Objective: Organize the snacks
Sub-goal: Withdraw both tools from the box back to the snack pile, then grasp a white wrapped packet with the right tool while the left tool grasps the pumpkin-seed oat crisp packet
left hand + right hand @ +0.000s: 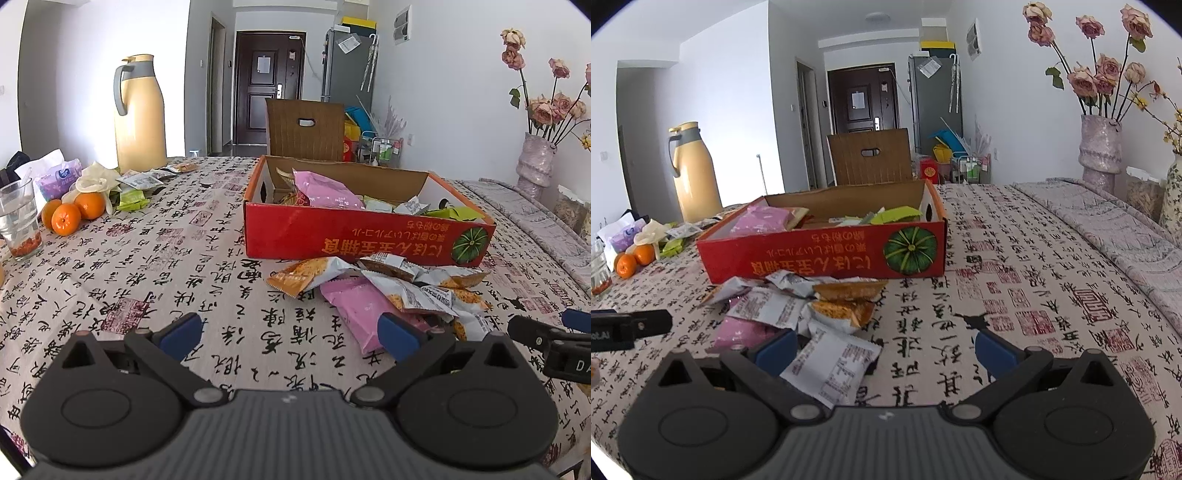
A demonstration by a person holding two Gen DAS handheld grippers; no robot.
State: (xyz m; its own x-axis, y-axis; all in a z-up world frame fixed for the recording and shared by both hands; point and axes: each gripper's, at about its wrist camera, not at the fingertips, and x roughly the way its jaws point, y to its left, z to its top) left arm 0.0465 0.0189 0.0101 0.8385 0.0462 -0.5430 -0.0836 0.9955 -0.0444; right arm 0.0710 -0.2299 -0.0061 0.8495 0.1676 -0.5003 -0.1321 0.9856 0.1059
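Snack packets (388, 291) lie loose before both grippers' wide-open, seemingly empty jaws, beside the red box (820, 254).

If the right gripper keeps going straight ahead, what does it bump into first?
Probably the white snack packet lying just inside the open right gripper, then the rest of the pile before the red box. Depth is uncertain.

You can read upside-down yellow East Asian lettering beside a green pumpkin picture on the red cardboard box (332, 229), black calligraphy and red seal stamps across the tablecloth (147, 266), and white "DA" on the right gripper (554, 332).
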